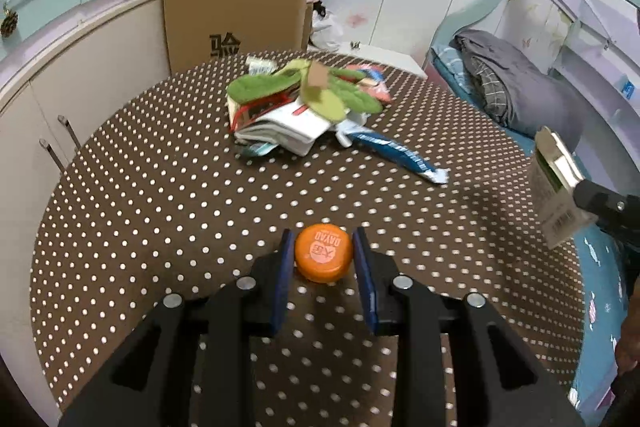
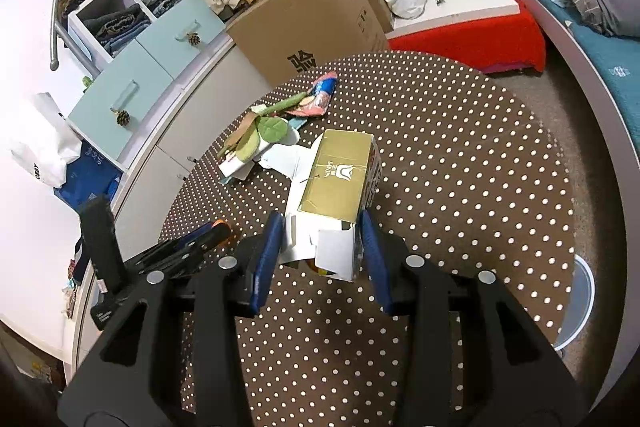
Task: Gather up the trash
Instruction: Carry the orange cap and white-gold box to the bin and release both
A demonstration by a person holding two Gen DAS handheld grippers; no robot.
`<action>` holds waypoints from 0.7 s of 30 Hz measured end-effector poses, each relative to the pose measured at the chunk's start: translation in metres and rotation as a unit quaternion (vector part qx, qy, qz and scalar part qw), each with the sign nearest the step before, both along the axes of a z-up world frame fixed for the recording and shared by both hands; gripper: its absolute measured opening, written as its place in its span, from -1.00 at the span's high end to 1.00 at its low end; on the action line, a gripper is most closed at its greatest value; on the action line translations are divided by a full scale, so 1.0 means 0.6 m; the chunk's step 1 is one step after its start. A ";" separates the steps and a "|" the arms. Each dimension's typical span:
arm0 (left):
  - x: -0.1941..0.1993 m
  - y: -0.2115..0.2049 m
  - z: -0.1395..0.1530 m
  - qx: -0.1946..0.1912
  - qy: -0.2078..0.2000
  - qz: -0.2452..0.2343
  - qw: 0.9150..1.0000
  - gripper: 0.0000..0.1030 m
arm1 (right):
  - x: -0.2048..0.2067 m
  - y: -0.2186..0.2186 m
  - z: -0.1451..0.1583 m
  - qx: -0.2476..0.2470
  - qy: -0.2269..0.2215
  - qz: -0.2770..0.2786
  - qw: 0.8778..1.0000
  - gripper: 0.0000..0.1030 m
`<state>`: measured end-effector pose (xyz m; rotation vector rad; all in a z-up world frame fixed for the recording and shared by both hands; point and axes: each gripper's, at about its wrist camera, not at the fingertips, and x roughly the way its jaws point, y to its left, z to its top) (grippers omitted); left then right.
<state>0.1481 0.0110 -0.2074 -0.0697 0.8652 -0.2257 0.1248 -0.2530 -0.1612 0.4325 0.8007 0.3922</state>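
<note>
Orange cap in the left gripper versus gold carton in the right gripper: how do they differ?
The orange cap is small, round and intact; the gold carton is far larger, boxy, its end flaps torn open. The cap fits wholly between the left gripper pads; the carton juts well past the right gripper. Both are gripped above the dotted table.

My 2 hand-held claws, black frames with blue pads

My left gripper [image 1: 323,255] has a matte black frame of 4 angular arms, each capped by 1 round silver bolt head, and 2 flat fingers faced with dark blue pads [image 1: 285,279]. My right gripper [image 2: 320,247] is built the same: black struts with triangular cut-outs, 4 silver bolts, 2 blue pads [image 2: 264,263]. Seen from the left camera, its black body shows 1 small silver screw.
</note>
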 end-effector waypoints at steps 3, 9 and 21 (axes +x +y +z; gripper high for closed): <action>-0.014 -0.012 0.027 -0.002 -0.018 -0.010 1.000 0.44 | -0.011 -0.013 0.015 0.001 -0.014 -0.004 1.000 0.22; -0.036 -0.065 0.094 -0.006 -0.060 -0.045 0.997 0.44 | -0.036 -0.062 0.058 0.006 -0.049 -0.030 0.998 0.22; -0.046 -0.209 0.175 -0.034 -0.107 -0.135 0.985 0.44 | -0.118 -0.259 0.109 0.003 -0.093 -0.153 0.984 0.22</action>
